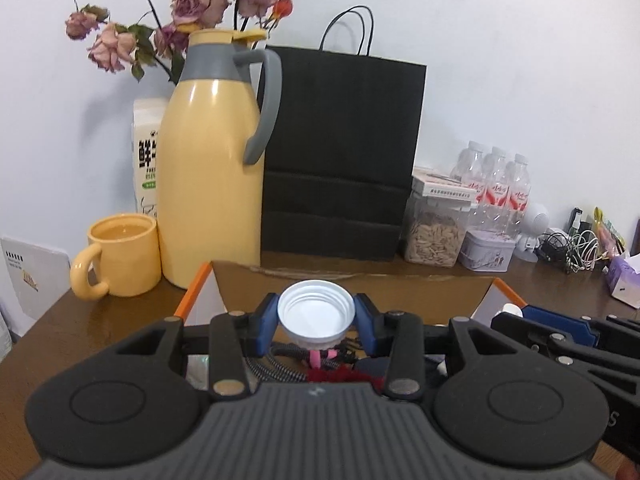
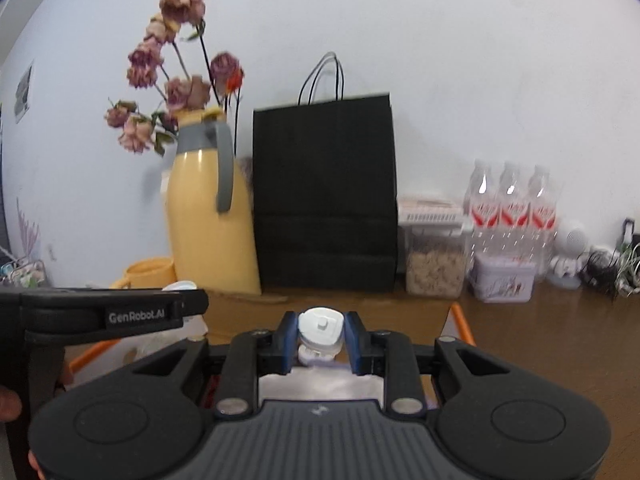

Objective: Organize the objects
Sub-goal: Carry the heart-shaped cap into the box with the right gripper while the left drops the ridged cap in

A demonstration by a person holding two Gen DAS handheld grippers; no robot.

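My left gripper (image 1: 316,308) is shut on a white screw lid (image 1: 316,320), whose threaded open side faces the camera. It hangs over an open cardboard box (image 1: 248,284) with orange edges that holds cables and small pink and red items. My right gripper (image 2: 321,324) is shut on a small white capped bottle (image 2: 321,330) over the same box (image 2: 384,312). The two grippers are side by side. The left one's black frame fills the left of the right wrist view, with a hand on it.
At the back of the wooden table stand a yellow thermos jug (image 1: 208,184), a yellow mug (image 1: 120,256), a milk carton (image 1: 146,160) and a black paper bag (image 1: 340,152). On the right are a seed jar (image 1: 434,236), water bottles (image 1: 496,184), a tin (image 1: 486,250) and tangled cables (image 1: 576,248).
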